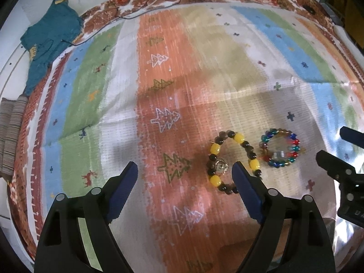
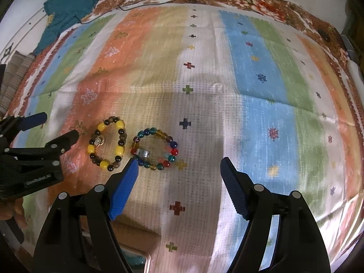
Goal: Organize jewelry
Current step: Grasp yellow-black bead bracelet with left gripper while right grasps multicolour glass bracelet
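A yellow and dark bead bracelet (image 1: 234, 161) lies on the striped cloth (image 1: 113, 95) with a small clear ring (image 1: 221, 167) inside it. Beside it on the right lies a multicoloured bead bracelet (image 1: 281, 147) with a silver ring (image 1: 279, 154) inside. My left gripper (image 1: 185, 170) is open and empty; its right finger sits over the yellow bracelet's lower right edge. In the right wrist view the yellow bracelet (image 2: 108, 144) and multicoloured bracelet (image 2: 155, 149) lie side by side. My right gripper (image 2: 179, 167) is open and empty, its left fingertip just below the multicoloured bracelet.
A teal garment (image 1: 49, 38) lies at the far left corner, with thin cables (image 1: 145, 6) along the far edge. A folded striped fabric (image 1: 11, 132) sits at the left edge. A floral bedsheet (image 2: 261, 2) borders the cloth.
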